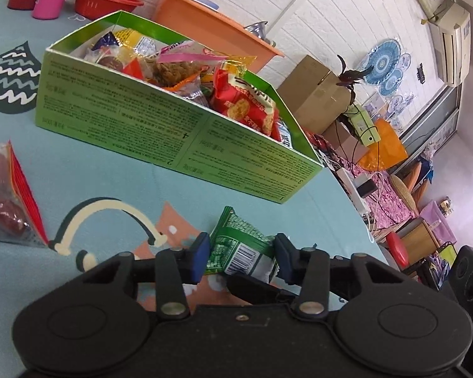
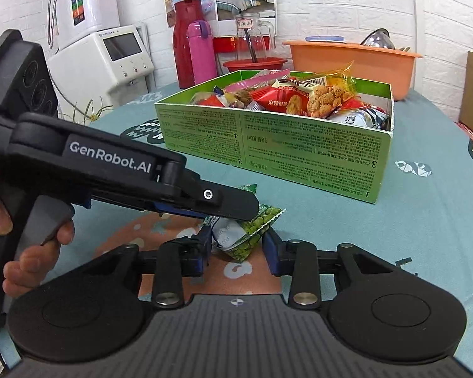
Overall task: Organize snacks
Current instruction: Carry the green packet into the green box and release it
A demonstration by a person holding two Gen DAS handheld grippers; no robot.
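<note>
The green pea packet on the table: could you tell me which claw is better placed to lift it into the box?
Probably the left claw: its fingers bracket the green pea packet squarely, with the green box directly ahead.

Both cameras sit low over the worktop (image 1: pixel 116 170), each looking forward along its own tool. The left wrist view is tilted, with the green box (image 1: pixel 160 126) close at 12 o'clock. The right wrist view is level, box (image 2: pixel 299 145) at 1 o'clock. Both share the pea packet (image 1: pixel 239 249) (image 2: pixel 252 233) up close.
</note>
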